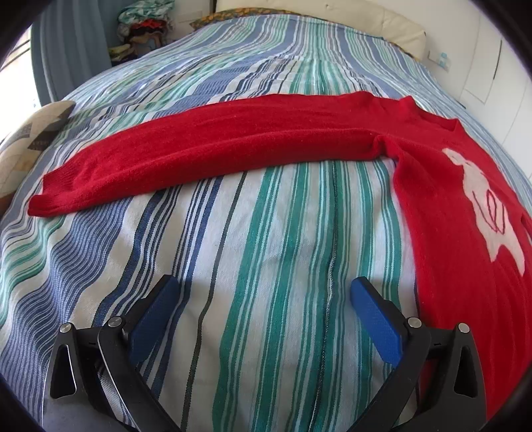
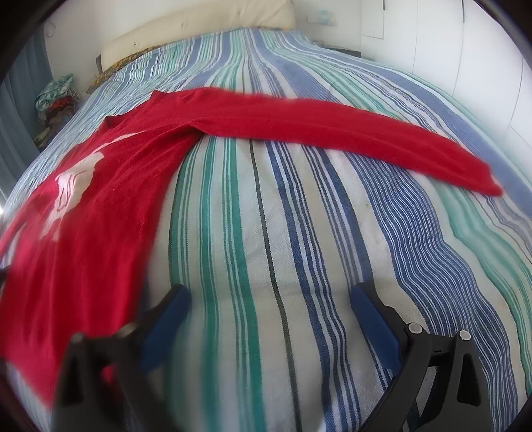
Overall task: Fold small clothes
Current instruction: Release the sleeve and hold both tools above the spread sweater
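Note:
A red knitted sweater [image 1: 465,239] with a white figure on its chest lies flat on the striped bedspread [image 1: 266,232]. In the left wrist view one sleeve [image 1: 199,156] stretches out to the left, its cuff near the bed's edge. The right wrist view has the sweater's body [image 2: 89,212] at the left and the other sleeve [image 2: 332,129] reaching right. My left gripper [image 1: 264,289] hovers open over bare bedspread, just left of the sweater's side. Beside the sweater's other side, my right gripper [image 2: 269,299] also stands open, with only bedspread between its blue pads.
A cream headboard cushion [image 2: 199,23] runs along the far end of the bed. A pile of clothes [image 1: 146,23] sits in the far corner by a blue curtain. A patterned pillow [image 1: 30,139] lies at the bed's left edge. White cupboard doors [image 2: 465,50] line the right wall.

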Demonstrator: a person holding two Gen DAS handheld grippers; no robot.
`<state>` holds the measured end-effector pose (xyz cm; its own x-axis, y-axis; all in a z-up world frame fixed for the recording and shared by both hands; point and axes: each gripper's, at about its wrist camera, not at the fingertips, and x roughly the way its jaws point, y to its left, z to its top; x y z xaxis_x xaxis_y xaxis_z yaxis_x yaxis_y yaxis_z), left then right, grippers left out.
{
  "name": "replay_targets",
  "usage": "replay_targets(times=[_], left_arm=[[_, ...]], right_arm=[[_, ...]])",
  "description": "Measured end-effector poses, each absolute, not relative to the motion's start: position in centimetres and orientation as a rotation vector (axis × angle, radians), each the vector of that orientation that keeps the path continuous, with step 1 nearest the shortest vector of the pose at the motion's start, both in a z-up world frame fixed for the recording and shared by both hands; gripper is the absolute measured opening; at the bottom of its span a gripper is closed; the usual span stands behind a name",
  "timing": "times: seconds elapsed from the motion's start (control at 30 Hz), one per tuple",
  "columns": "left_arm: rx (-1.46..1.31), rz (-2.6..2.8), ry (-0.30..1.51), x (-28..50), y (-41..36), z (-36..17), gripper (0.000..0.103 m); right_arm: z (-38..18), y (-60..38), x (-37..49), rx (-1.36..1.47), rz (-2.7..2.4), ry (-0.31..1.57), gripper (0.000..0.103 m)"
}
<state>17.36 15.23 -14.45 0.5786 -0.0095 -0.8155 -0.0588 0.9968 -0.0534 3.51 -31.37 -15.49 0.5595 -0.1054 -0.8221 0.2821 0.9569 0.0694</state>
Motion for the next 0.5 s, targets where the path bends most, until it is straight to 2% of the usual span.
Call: replay_targets(times=[0.5], left_arm=[[-0.067,0.036,0.952,17.35,15.09,-14.40,0.103]], right_arm=[[-15.63,-31.00,3.61,0.178,-0.228,0.959,0.102]])
